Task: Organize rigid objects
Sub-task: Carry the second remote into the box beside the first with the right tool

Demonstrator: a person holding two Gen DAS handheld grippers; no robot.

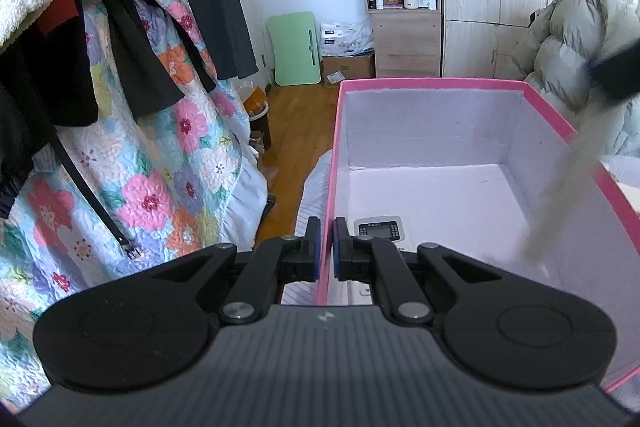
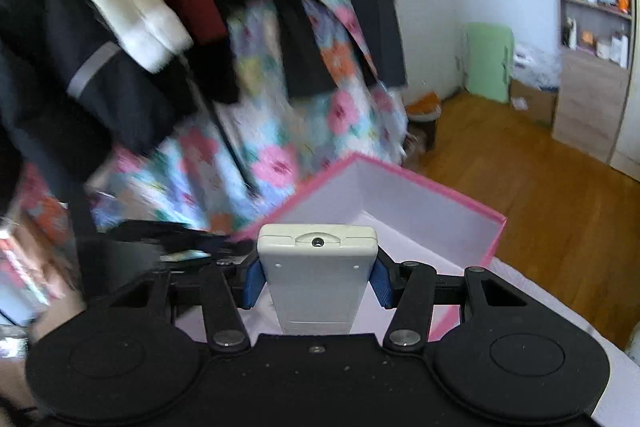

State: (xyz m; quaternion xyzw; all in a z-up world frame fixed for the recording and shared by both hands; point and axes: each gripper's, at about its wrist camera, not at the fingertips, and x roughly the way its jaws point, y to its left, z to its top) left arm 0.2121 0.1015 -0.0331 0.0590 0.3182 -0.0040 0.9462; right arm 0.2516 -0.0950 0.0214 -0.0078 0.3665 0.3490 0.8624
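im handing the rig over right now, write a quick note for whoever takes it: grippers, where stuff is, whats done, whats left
Left gripper: shut on the near left wall of the pink box, steadying it.
Right gripper: shut on a white remote, back side up, held over the box.
Done: one remote with a screen already lies on the box floor near the left gripper.
Left: lower the white remote into the box and release it. The view is blurred, so I cannot tell whether other items wait outside the box.
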